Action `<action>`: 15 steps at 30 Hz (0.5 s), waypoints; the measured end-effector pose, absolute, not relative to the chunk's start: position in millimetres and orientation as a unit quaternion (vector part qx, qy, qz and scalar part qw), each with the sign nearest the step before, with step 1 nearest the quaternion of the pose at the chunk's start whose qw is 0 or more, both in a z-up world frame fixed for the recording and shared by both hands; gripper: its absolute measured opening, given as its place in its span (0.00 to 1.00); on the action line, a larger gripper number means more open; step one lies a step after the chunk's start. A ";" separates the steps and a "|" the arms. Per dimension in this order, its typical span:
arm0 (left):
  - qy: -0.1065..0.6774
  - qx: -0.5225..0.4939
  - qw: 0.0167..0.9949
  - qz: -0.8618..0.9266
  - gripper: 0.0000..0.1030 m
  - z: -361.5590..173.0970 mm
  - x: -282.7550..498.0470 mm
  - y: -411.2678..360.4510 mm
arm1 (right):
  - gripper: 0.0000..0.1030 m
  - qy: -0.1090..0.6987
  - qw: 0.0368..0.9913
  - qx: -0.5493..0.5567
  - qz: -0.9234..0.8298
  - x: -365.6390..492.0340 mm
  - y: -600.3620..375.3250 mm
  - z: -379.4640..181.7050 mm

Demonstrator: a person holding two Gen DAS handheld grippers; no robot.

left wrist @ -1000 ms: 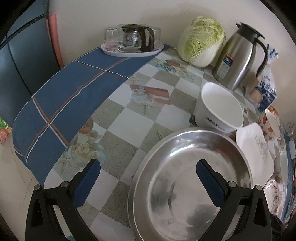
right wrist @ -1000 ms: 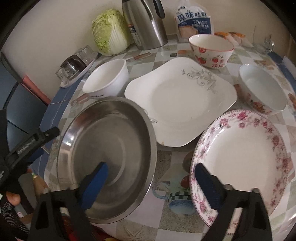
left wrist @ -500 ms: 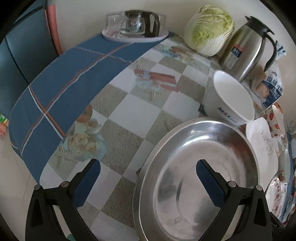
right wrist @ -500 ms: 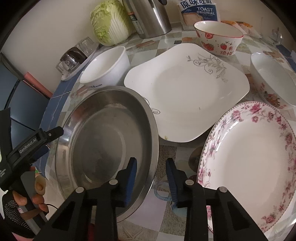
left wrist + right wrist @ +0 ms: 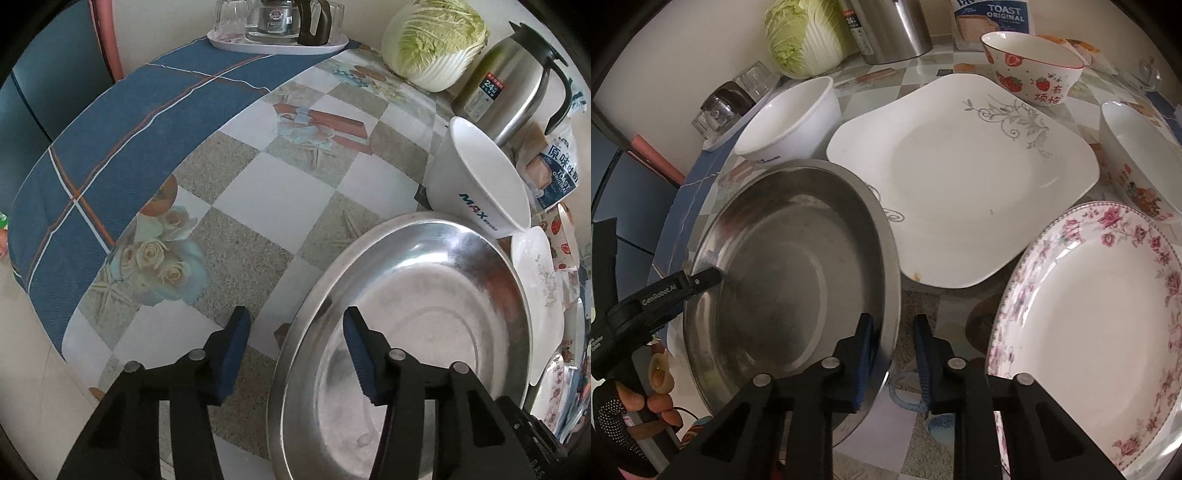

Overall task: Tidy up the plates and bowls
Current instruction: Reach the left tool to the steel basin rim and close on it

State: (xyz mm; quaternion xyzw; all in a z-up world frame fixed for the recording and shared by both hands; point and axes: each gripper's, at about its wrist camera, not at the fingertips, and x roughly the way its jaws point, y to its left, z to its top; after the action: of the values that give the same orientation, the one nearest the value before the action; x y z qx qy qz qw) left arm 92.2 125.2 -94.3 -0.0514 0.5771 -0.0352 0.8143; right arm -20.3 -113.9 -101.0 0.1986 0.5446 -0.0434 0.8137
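Both pairs of jaws straddle the rim of the round stainless-steel basin [image 5: 783,280] at the bench's near edge: the right gripper [image 5: 894,354] is narrowed but with a gap showing beside the rim, the left gripper [image 5: 295,354] wider apart. Whether any pad touches the metal cannot be told. The basin's near rim is hidden behind the fingers. Its far edge overlaps the square white plate [image 5: 964,177]; a white bowl [image 5: 790,118] stands just behind, and the pink-flowered plate [image 5: 1100,325] is cut off at the right.
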 end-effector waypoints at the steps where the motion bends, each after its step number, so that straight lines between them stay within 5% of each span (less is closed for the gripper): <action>1: 0.577 -0.050 0.814 -0.036 0.49 -94.8 92.3 123.8 | 0.19 0.545 0.814 0.197 -0.042 -19.1 -112.9 -101.3; 4: 0.577 -0.052 0.814 -0.044 0.32 -94.4 91.8 121.1 | 0.18 0.544 0.816 0.192 -0.043 -19.2 -111.3 -101.0; 15: 0.573 -0.080 0.814 -0.052 0.28 -85.7 86.1 132.0 | 0.13 0.530 0.833 0.154 -0.040 -23.3 -104.1 -85.8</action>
State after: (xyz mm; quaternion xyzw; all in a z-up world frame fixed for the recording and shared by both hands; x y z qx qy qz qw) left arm 86.1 132.0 -85.7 -0.0804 0.5727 -0.0523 0.8141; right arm -23.3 -104.1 -85.8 0.1540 0.5303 -0.0401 0.8327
